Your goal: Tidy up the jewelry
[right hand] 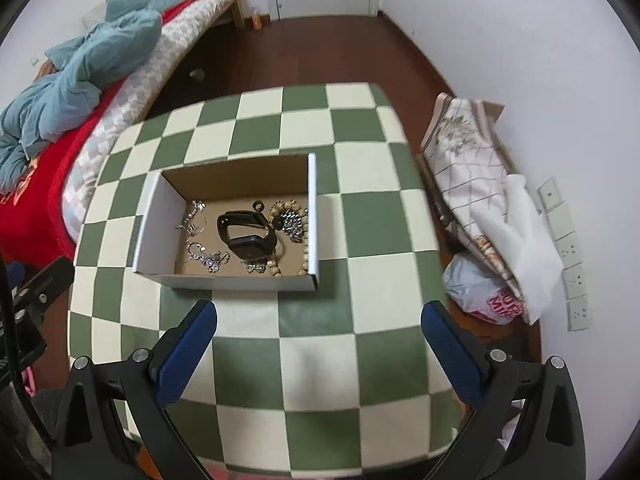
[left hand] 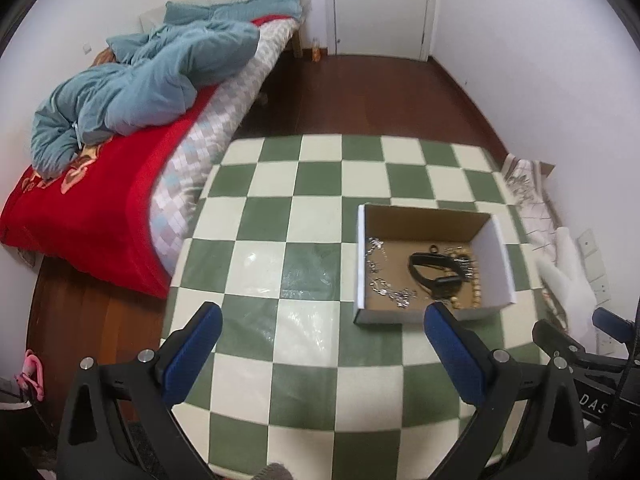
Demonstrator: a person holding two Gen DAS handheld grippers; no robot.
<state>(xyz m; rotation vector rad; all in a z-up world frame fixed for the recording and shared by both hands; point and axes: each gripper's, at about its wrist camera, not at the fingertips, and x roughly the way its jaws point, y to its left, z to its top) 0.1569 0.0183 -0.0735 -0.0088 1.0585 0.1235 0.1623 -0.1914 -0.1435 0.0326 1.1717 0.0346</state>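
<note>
A white cardboard box (right hand: 152, 224) with a brown inside stands on the green and cream checked table (right hand: 320, 360). In it lie a black smartwatch (right hand: 248, 236), silver chains (right hand: 204, 256) and a wooden bead bracelet (right hand: 304, 248). The box (left hand: 502, 256) also shows in the left wrist view, with the watch (left hand: 434, 272) and silver chains (left hand: 380, 276) inside. My left gripper (left hand: 322, 326) is open and empty, hovering over the table to the left of the box. My right gripper (right hand: 318, 320) is open and empty, just in front of the box.
A bed (left hand: 100, 200) with a red blanket and a blue quilt (left hand: 152, 80) runs along the table's left side. Folded cloth and a plastic bag (right hand: 480, 288) lie on the floor to the right by the wall. A white door (left hand: 380, 4) is at the back.
</note>
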